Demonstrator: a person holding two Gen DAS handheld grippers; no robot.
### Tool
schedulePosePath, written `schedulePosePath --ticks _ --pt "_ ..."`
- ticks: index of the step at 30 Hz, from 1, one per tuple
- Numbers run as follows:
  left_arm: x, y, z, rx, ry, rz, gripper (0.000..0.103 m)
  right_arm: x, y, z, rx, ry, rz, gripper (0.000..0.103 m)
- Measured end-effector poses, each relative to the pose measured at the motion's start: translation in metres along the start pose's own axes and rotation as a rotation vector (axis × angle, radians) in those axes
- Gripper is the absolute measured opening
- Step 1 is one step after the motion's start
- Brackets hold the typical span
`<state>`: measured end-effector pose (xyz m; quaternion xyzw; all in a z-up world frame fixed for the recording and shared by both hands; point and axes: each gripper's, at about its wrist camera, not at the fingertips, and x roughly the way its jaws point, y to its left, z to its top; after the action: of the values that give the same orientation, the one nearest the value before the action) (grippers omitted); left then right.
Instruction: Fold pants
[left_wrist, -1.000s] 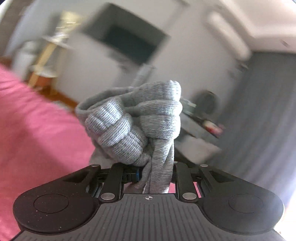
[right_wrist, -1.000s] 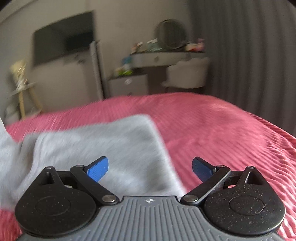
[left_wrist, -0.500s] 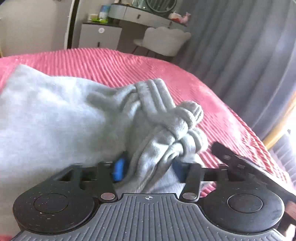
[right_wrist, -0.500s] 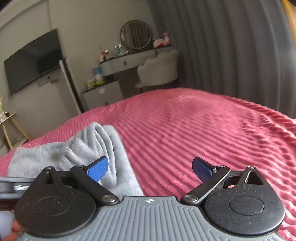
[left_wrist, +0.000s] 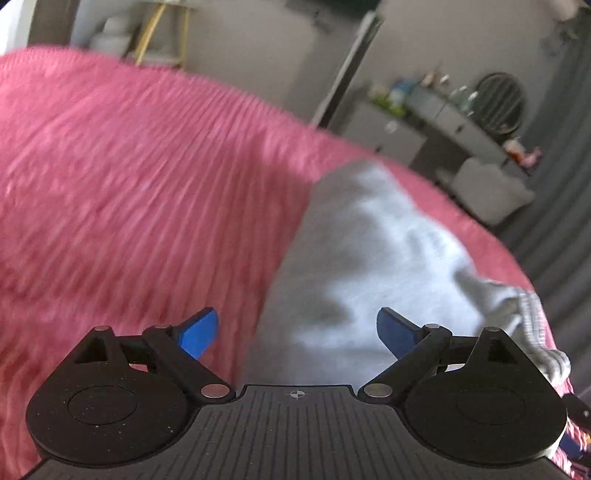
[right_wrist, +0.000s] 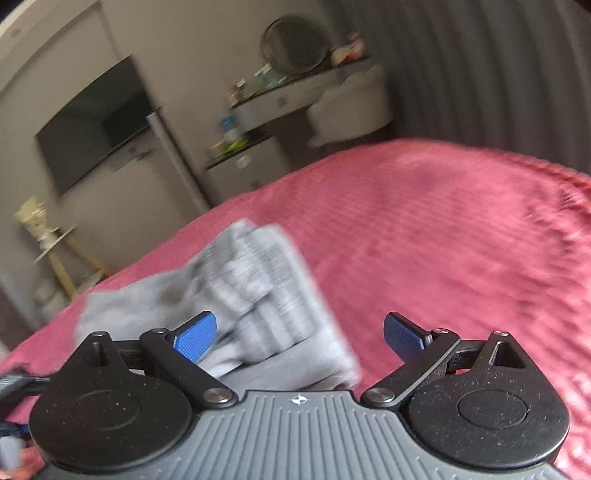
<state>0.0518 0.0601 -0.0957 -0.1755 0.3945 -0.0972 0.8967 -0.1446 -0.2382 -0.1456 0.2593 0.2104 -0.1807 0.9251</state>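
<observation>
I see the grey pants (left_wrist: 373, 266) lying in a loose heap on the pink bed (left_wrist: 129, 192), with a ribbed cuff bunched at their right edge in the left wrist view and ribbed folds on top in the right wrist view (right_wrist: 258, 295). My left gripper (left_wrist: 297, 328) hangs just over the near part of the cloth with its blue fingers (left_wrist: 197, 332) spread wide, nothing between them. My right gripper (right_wrist: 299, 334) is likewise above the near edge of the pants, its fingers (right_wrist: 404, 338) apart and empty; its left pad sits over the fabric, its right over the bed. Both views are blurred. Beyond the bed stand a dresser (right_wrist: 295, 96) with a round mirror (right_wrist: 291, 44), a wall TV (right_wrist: 96, 122) and grey curtains (right_wrist: 480, 66).
</observation>
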Motion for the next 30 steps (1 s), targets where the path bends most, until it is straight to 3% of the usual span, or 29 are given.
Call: schedulePosePath --ticks 6,10,12,14,17,19,22,24,25,28,30 --pt "0.02 0.002 -0.006 0.024 0.051 -0.048 0.096 0.021 0.021 0.002 0.04 0.103 0.111 0.096" --pt "0.024 0.002 -0.011 0.036 0.07 -0.077 0.096 0.04 0.016 0.008 0.184 0.15 0.118 0.091" --pt "0.024 0.004 -0.011 0.019 0.094 -0.097 0.096 0.057 0.011 0.008 0.262 0.196 0.097 0.079" --pt "0.026 0.005 -0.01 0.001 0.103 -0.108 0.096 0.07 0.01 0.006 0.298 0.217 0.093 0.06" --pt "0.026 0.009 -0.008 -0.024 0.094 -0.112 0.096 0.07 0.017 0.009 0.296 0.203 0.109 0.05" --pt "0.024 0.011 -0.006 -0.043 0.088 -0.121 0.096 0.057 0.022 0.014 0.263 0.145 0.153 0.047" --pt "0.026 0.009 -0.006 -0.027 0.099 -0.105 0.096 0.049 0.013 0.01 0.257 0.14 0.174 0.05" --pt "0.028 0.006 -0.007 -0.003 0.106 -0.094 0.096 0.063 0.006 -0.001 0.203 0.218 0.056 0.053" --pt "0.028 0.004 -0.007 0.006 0.105 -0.084 0.096 0.066 0.003 -0.004 0.185 0.231 0.064 0.054" --pt "0.025 0.004 -0.004 0.021 0.09 -0.08 0.096 0.058 0.005 0.008 0.2 0.223 0.069 0.079" --pt "0.025 0.004 -0.003 0.015 0.093 -0.079 0.096 0.048 0.008 0.016 0.163 0.192 0.027 0.088"
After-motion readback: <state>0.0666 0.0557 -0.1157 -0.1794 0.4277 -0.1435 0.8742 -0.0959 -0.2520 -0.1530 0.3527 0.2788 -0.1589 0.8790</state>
